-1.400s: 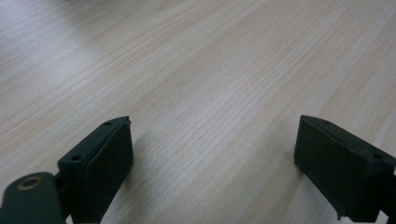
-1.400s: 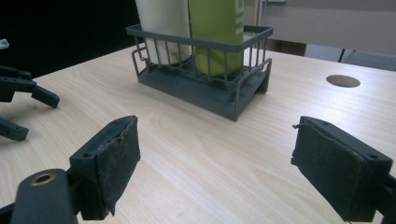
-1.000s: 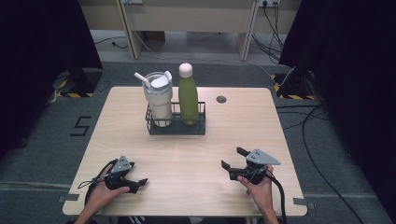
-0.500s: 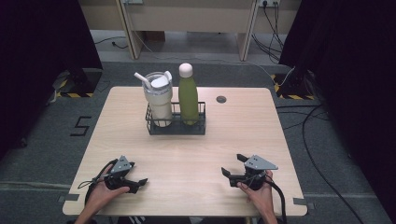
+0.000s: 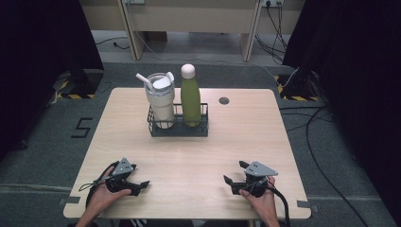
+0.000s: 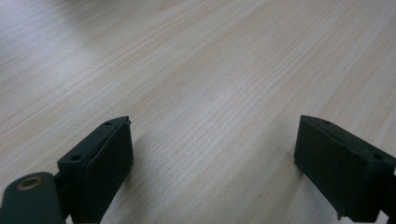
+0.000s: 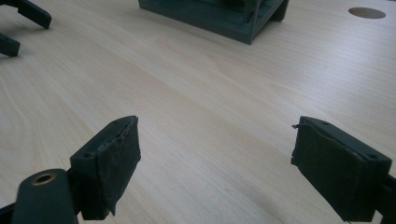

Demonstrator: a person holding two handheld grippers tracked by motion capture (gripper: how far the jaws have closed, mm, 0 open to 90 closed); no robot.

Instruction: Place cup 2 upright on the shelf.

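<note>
A dark wire basket point(image 5: 178, 128) stands at the middle back of the light wooden table point(image 5: 198, 151). It holds a white tumbler point(image 5: 160, 97) with a straw on the left and a green bottle point(image 5: 190, 97) with a pale cap on the right. My left gripper point(image 5: 141, 186) rests near the front left edge, open, its jaws pointing right. My right gripper point(image 5: 234, 172) sits near the front right edge, open, with its jaws pointing left. In the left gripper view, the left gripper point(image 6: 212, 154) has bare wood between its pads. The right gripper point(image 7: 215, 158) likewise holds nothing.
A round cable hole point(image 5: 224, 100) lies in the tabletop right of the basket. In the right gripper view, the basket's base point(image 7: 219, 16) is ahead, the hole point(image 7: 367, 12) at top right and the other gripper's jaws point(image 7: 23, 23) at top left. Cables trail on the floor at the right.
My right gripper has shifted slightly toward the table's front edge. The left gripper, the basket and its contents have stayed in place.
</note>
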